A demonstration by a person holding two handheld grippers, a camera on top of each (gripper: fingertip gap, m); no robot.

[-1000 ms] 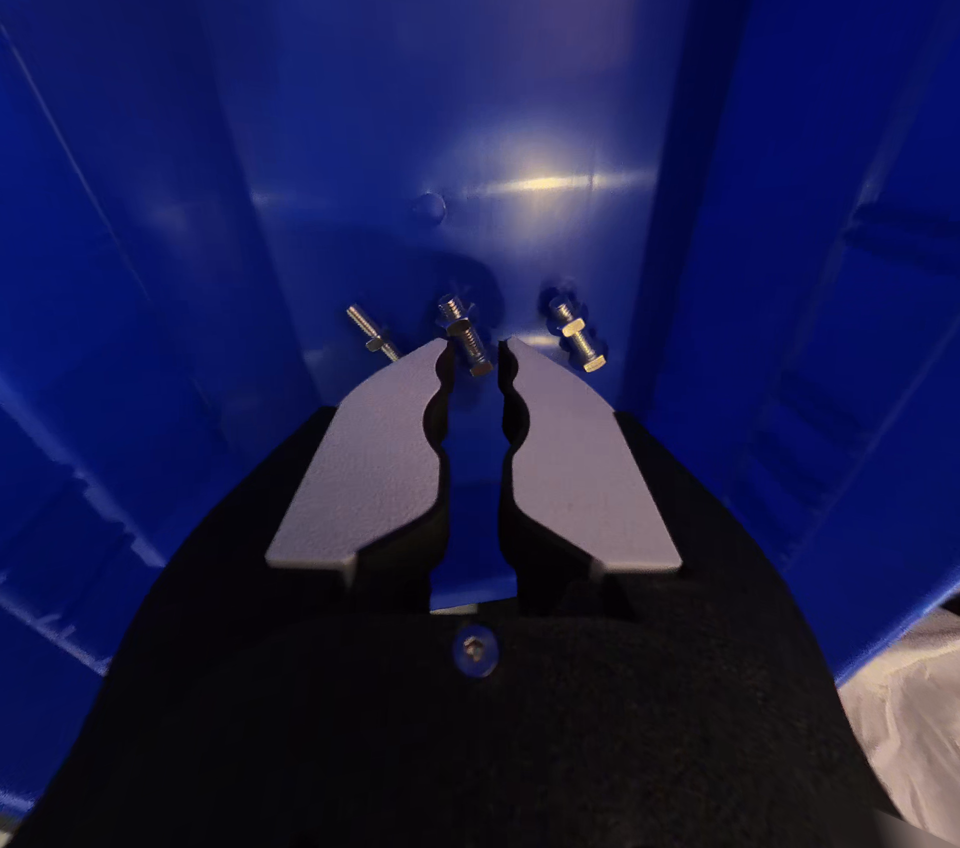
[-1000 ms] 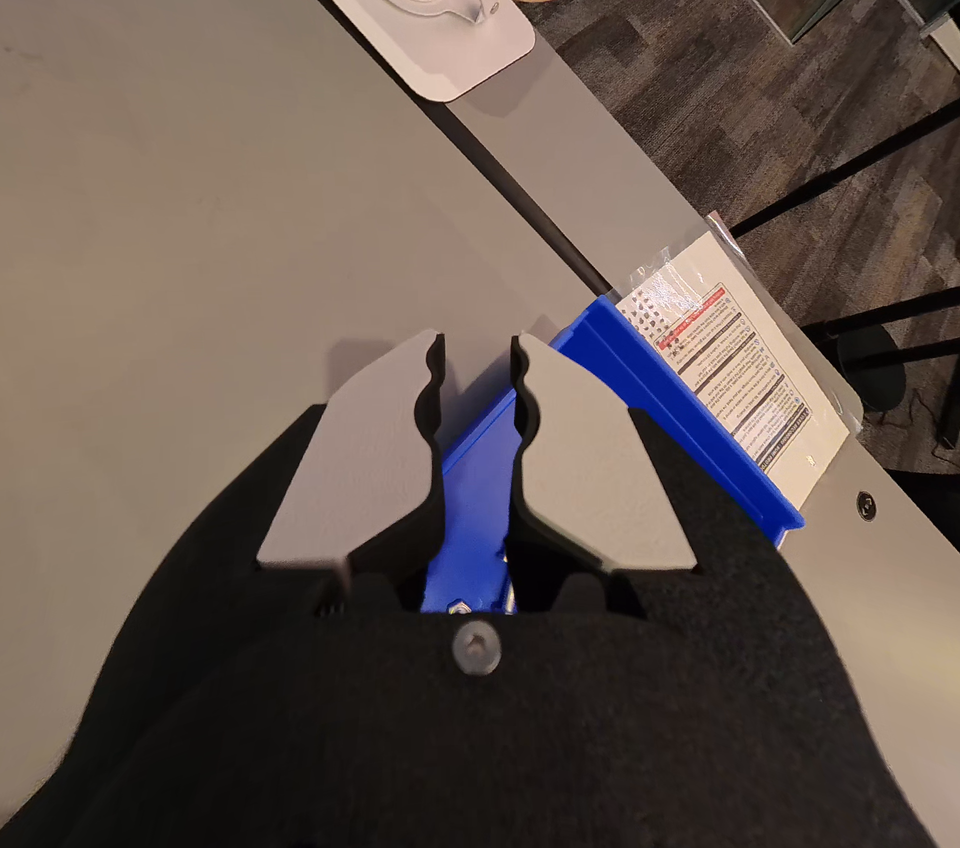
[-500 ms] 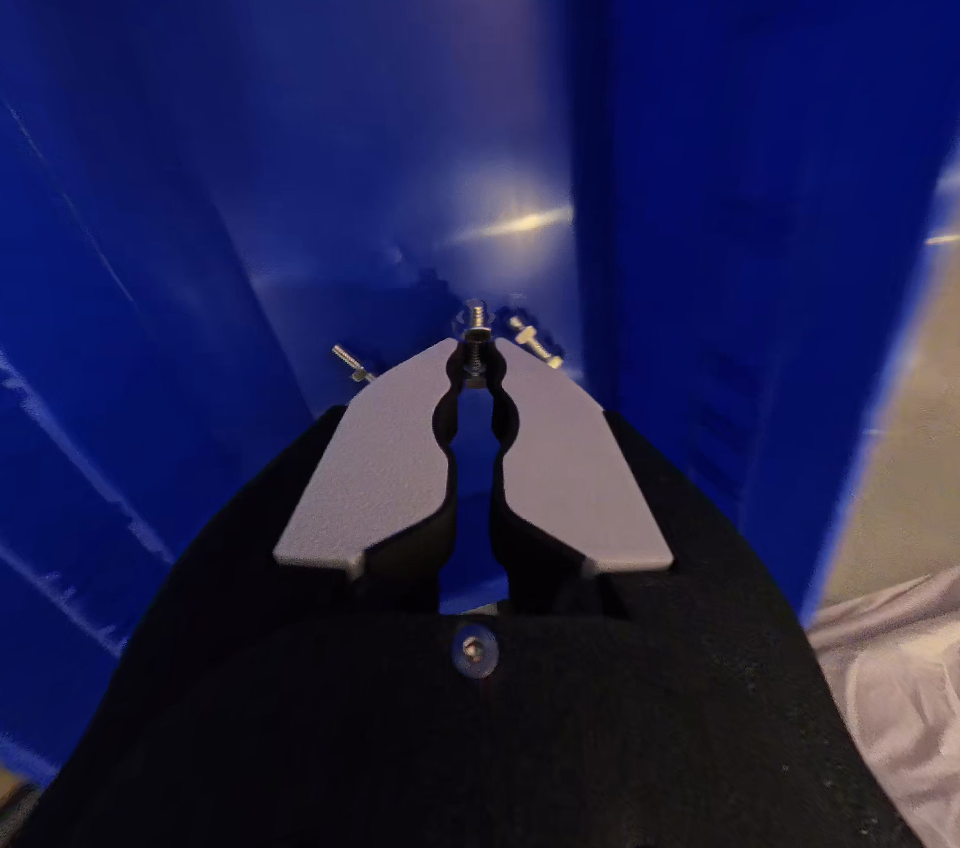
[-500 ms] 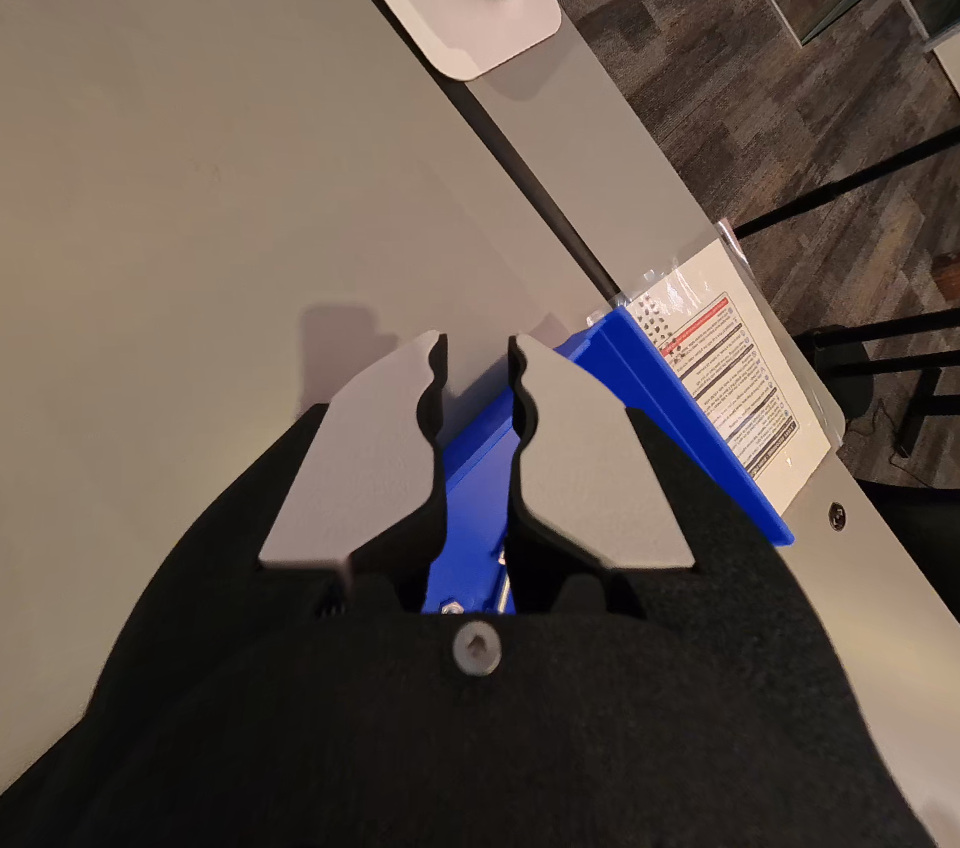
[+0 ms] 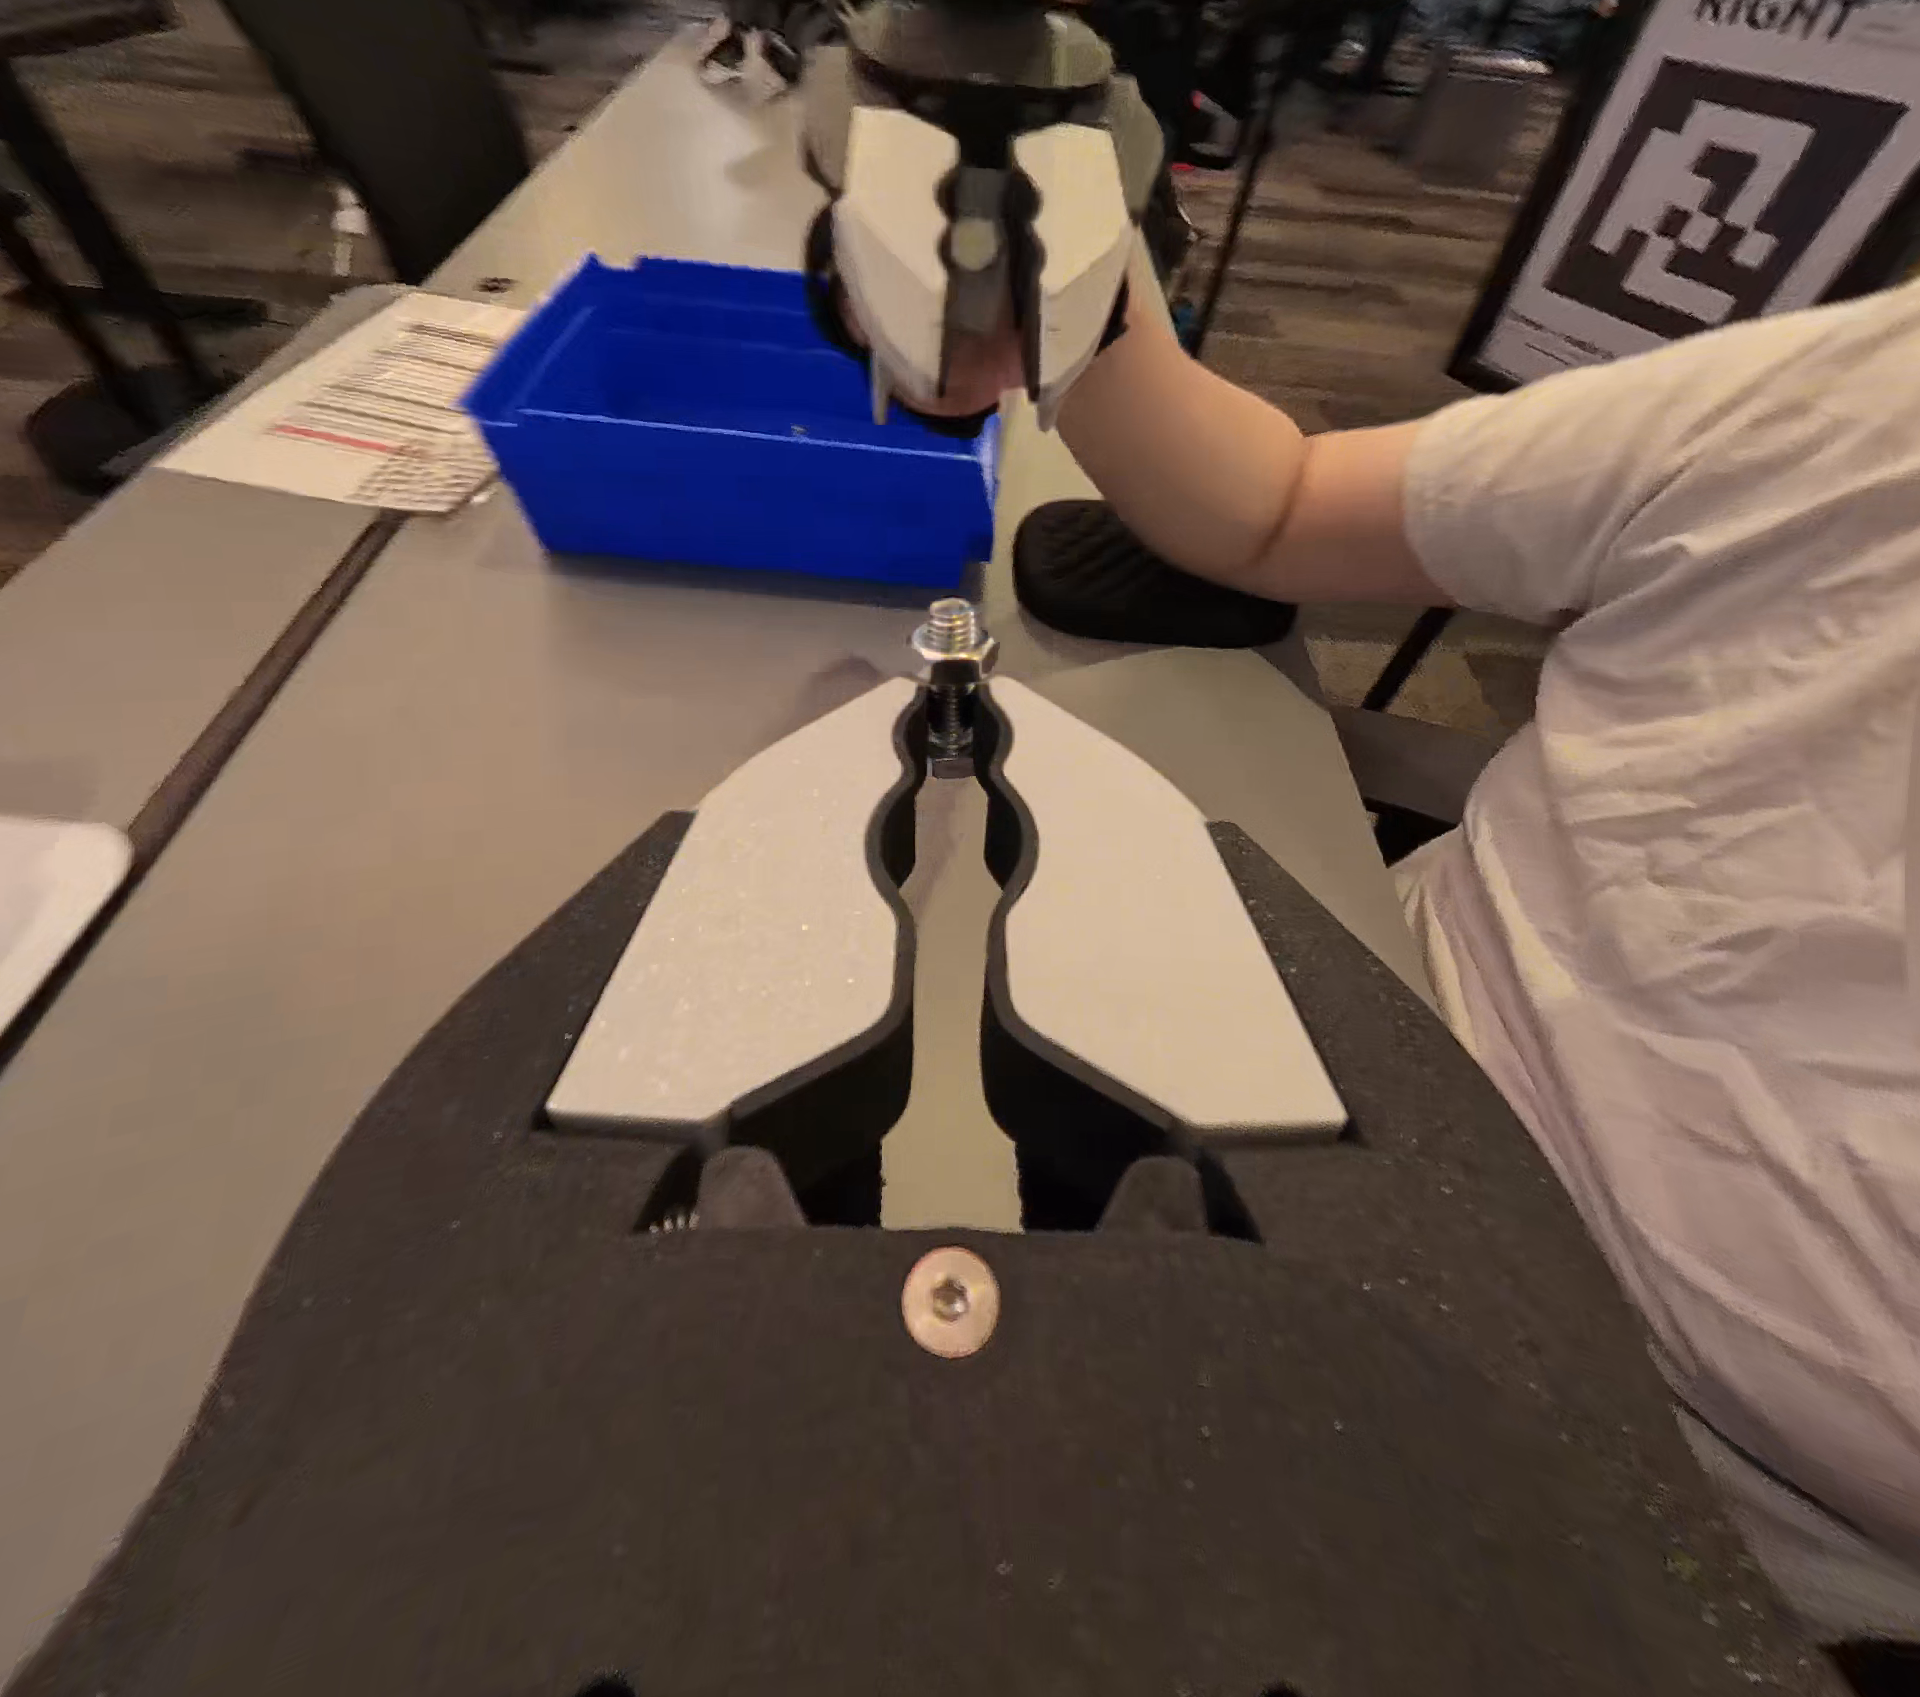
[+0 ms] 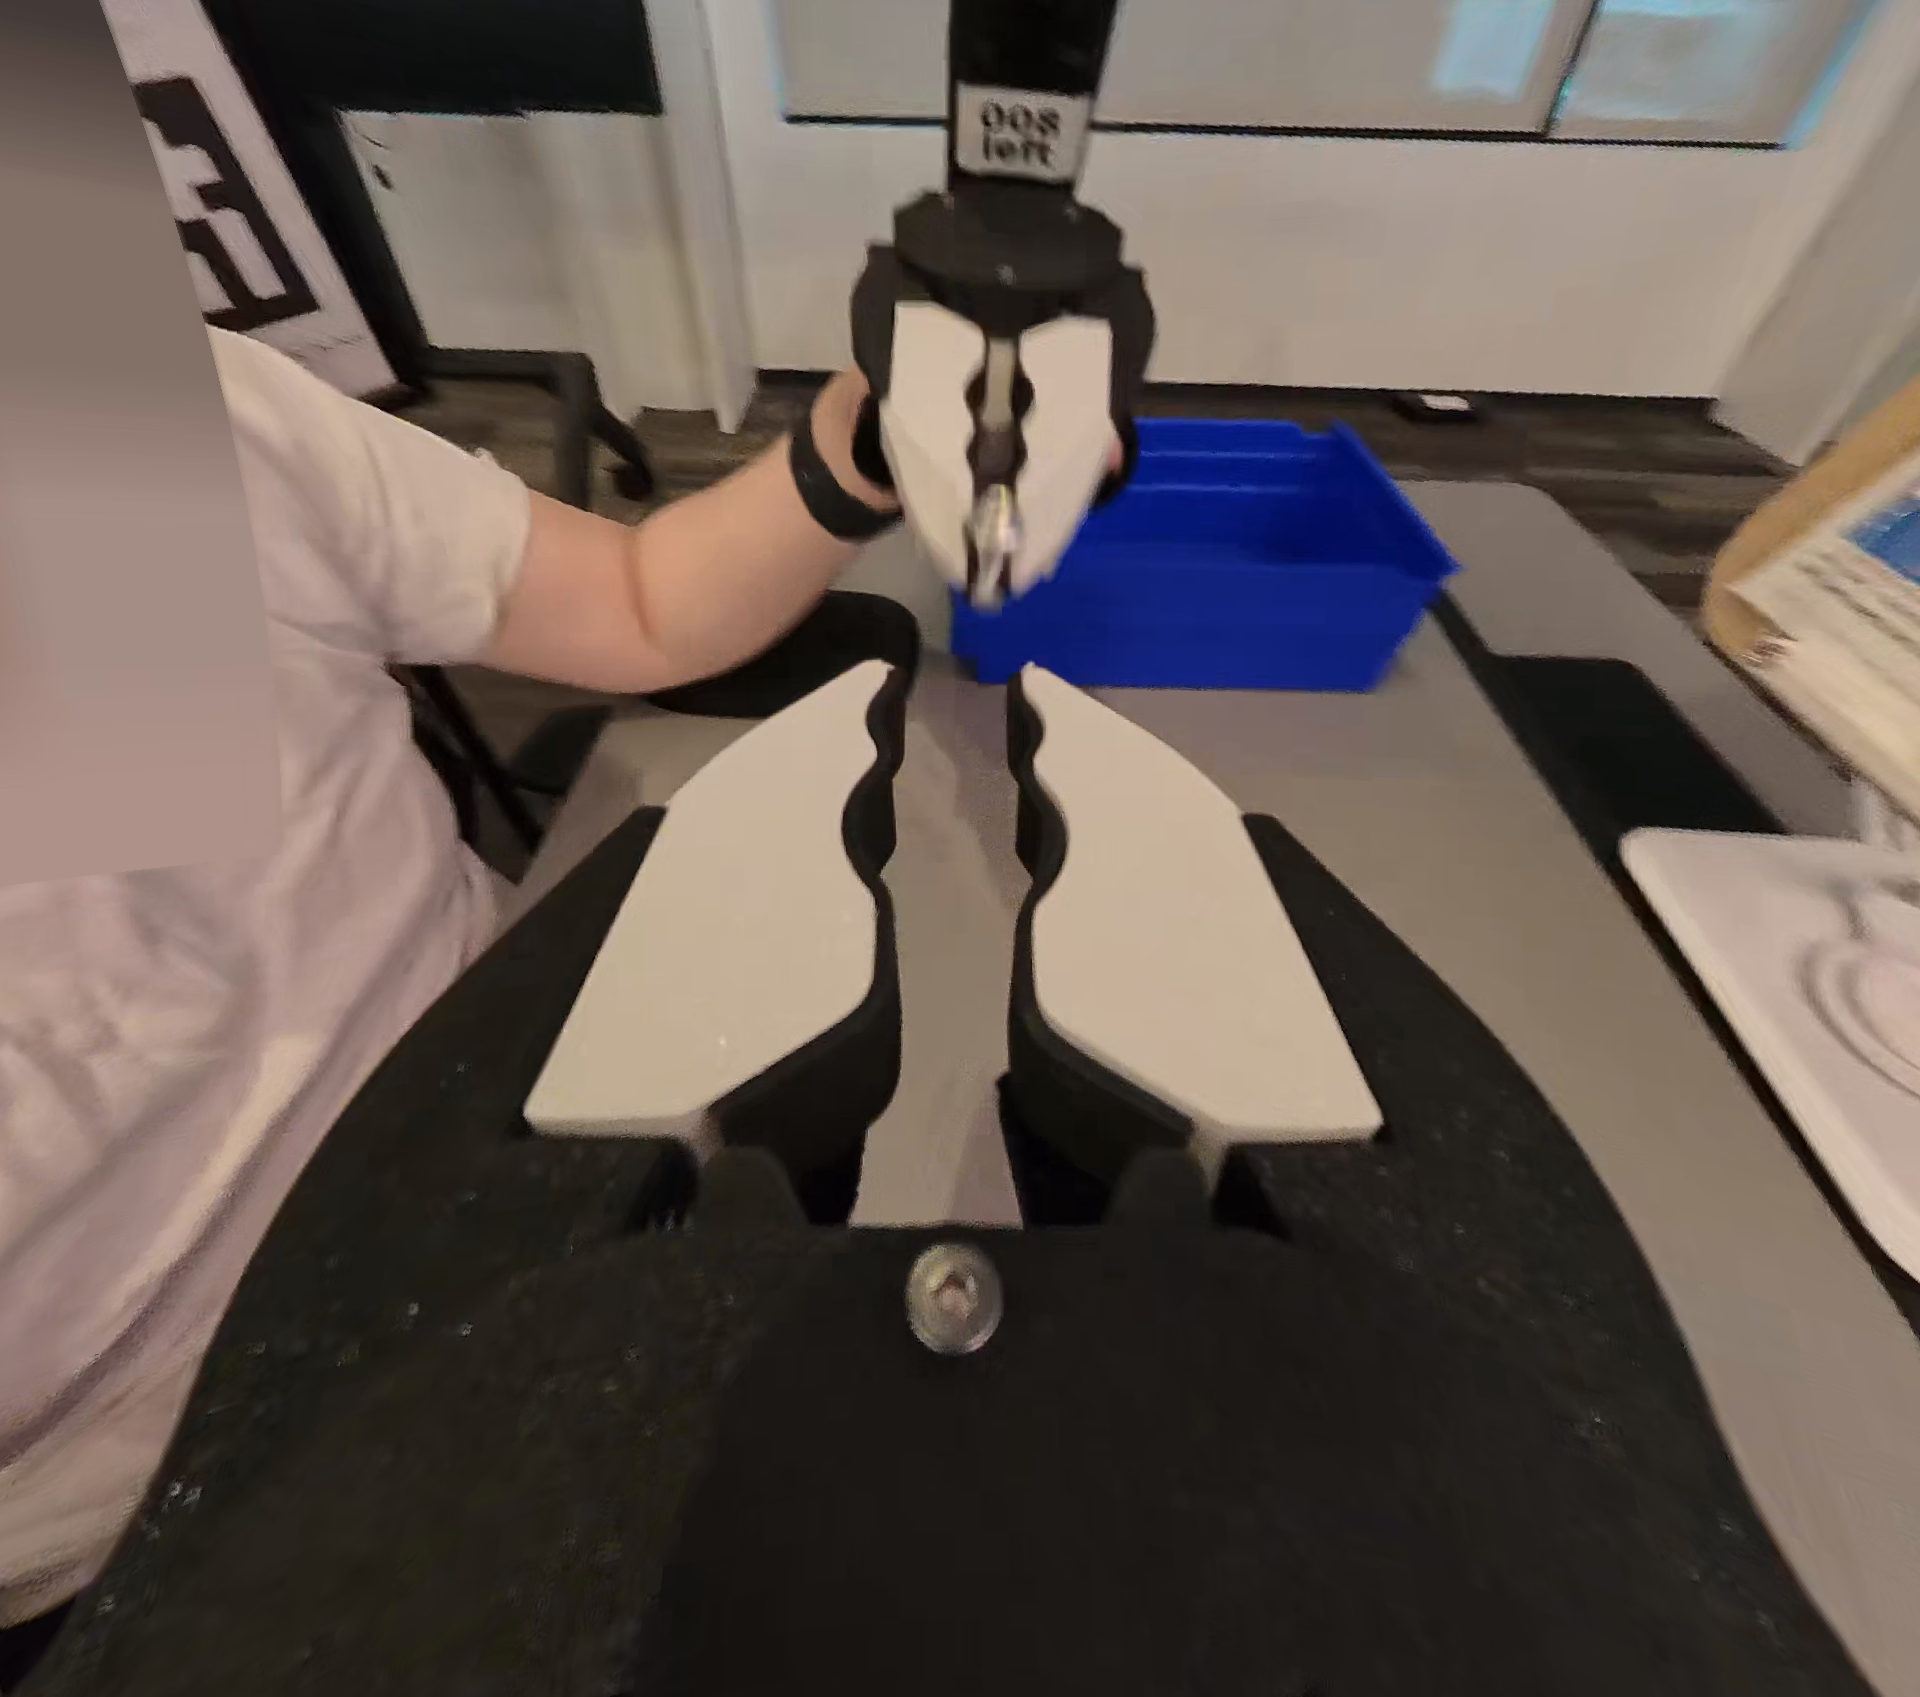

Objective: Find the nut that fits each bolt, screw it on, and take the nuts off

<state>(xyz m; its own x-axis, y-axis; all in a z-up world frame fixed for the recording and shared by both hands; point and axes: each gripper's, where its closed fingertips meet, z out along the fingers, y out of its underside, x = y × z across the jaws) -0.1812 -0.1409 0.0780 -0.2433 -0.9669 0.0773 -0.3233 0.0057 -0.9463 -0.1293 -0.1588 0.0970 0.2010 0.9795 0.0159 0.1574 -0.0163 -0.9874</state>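
Observation:
My left gripper (image 5: 951, 693) is shut on the head end of a silver bolt (image 5: 951, 617). A hex nut (image 5: 953, 662) sits on its thread just beyond my fingertips. The bolt is held above the grey table (image 5: 520, 764). My right gripper (image 5: 961, 338) faces it from farther off, above the near right corner of the blue bin (image 5: 727, 452). In the right wrist view my right gripper (image 6: 956, 697) is open and empty. The left gripper (image 6: 992, 577) shows there opposite it with the bolt (image 6: 992, 530) between its fingers, in front of the bin (image 6: 1226, 577).
A printed sheet (image 5: 384, 411) lies left of the bin. A black pad (image 5: 1143, 582) lies under the person's forearm (image 5: 1247, 494). A white tray (image 6: 1787, 1003) and a cardboard box (image 6: 1839, 567) are at the right. The person's white shirt (image 5: 1662, 816) is close by. Some 7 centimeters of space lies between my two pairs of fingers.
My left gripper closed on a bolt with a nut inside the blue bin and lifted it out over the table. My right gripper swung up from the table to face the left one.

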